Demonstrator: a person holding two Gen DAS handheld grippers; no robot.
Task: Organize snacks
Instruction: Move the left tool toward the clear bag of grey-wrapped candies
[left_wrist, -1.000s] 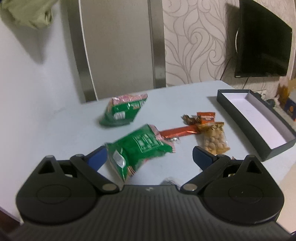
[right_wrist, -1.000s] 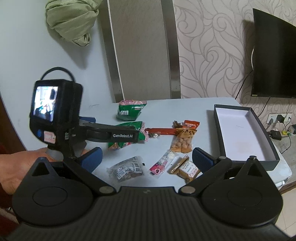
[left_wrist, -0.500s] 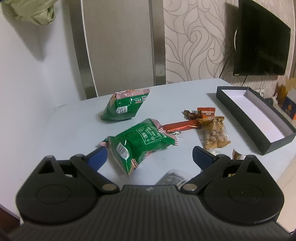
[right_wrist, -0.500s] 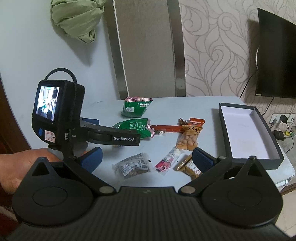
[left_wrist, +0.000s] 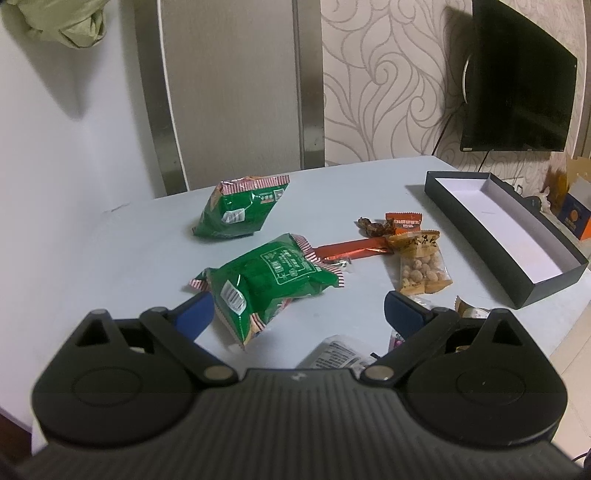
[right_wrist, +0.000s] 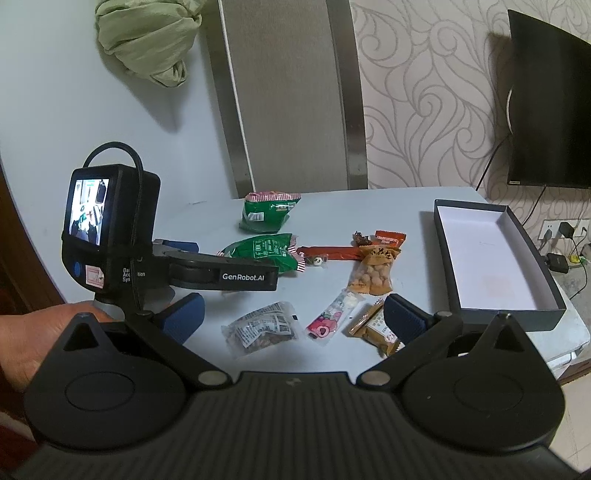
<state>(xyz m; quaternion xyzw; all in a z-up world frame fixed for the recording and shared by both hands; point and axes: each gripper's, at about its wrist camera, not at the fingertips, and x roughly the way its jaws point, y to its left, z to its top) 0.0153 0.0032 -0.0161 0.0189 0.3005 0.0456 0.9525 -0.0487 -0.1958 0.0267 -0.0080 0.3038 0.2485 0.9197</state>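
Nine or so snacks (right_wrist: 371, 271) are lying loose on the surface (left_wrist: 110, 251); we are holding both hand-held grippers (left_wrist: 297, 314) (right_wrist: 293, 317) apart, empty, the box (right_wrist: 495, 314) at right unfilled.

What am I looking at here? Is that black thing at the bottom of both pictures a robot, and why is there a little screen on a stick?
No robot: a person holds a two-finger grabbing tool in each hand, and each tool carries a wide-angle camera looking along its blue fingers. One picture comes from the left gripper, the other from the right gripper. The screen on a stick is the left tool itself, seen from the right one, with the person's hand beneath. On the table lie snacks: two green bags, a peanut packet, a red bar, a pink candy. The dark box is empty. Both grippers are open, holding nothing.
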